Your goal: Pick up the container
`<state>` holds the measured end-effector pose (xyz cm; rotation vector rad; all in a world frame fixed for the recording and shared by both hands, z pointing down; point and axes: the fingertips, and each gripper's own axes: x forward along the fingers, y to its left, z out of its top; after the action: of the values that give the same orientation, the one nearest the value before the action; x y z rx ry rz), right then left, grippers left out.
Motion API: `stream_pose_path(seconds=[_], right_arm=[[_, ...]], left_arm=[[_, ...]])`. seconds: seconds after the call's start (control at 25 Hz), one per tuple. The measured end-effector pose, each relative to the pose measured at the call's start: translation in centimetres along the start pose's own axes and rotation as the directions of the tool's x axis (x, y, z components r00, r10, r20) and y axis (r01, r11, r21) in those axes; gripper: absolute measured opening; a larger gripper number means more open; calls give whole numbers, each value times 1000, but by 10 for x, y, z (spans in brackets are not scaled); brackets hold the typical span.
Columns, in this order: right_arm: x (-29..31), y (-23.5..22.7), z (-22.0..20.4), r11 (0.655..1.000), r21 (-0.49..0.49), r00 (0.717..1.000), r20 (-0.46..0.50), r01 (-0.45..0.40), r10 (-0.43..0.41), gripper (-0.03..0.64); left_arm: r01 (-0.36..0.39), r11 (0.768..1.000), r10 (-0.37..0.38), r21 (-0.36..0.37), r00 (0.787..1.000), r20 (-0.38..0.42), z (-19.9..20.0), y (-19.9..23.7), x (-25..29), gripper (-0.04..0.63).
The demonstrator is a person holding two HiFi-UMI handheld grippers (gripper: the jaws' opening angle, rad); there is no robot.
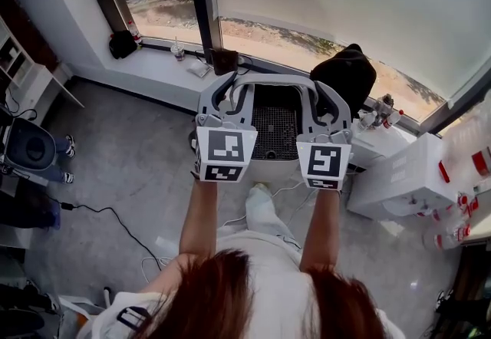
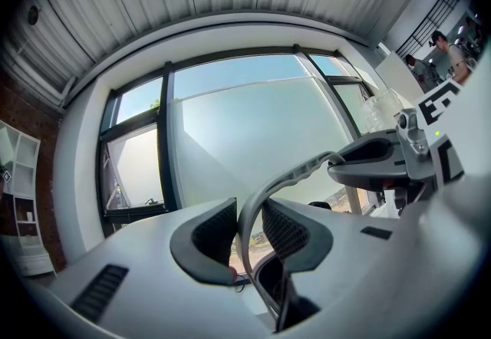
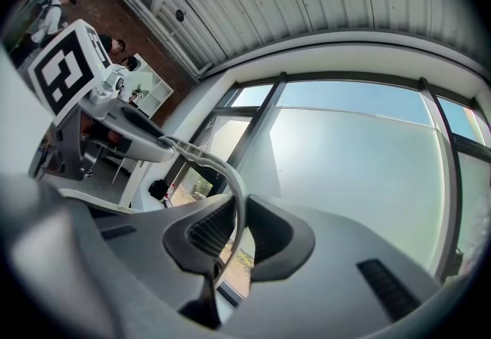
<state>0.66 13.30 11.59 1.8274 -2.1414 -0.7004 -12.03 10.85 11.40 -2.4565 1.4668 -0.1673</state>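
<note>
Clearly off the floor at centre frame, the container (image 1: 275, 130) hangs between the left gripper (image 1: 230, 100) and right gripper (image 1: 326, 103). Both sets of jaws pinch its rim. Raise both evenly so it doesn't tip.

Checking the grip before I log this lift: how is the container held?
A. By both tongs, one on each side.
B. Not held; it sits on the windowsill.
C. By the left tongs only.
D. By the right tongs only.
A: the left tongs and the right tongs each pinch a curved rim of the container, which hangs between them.
</note>
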Motion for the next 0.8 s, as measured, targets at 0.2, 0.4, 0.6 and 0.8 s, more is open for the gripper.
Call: stream_pose_path(seconds=[0.2, 0.4, 0.6, 0.8], right_arm=[[-13, 0, 6, 1000, -8, 1000, 9, -1, 1, 64], [-22, -1, 14, 1000, -17, 1000, 25, 1, -1, 64], [-31, 0, 19, 999, -33, 1000, 28, -1, 2, 64], [-37, 1, 21, 1000, -29, 999, 32, 6, -5, 64]], left_arm=[[-3, 1000, 3, 5, 1000, 12, 8, -4, -11, 114], [-11, 1000, 11, -5, 1000, 23, 13, -7, -21, 114], [-12, 1000, 12, -10, 1000, 27, 14, -10, -29, 112], [-6, 1000, 6, -3, 1000, 30, 17, -12, -36, 112]])
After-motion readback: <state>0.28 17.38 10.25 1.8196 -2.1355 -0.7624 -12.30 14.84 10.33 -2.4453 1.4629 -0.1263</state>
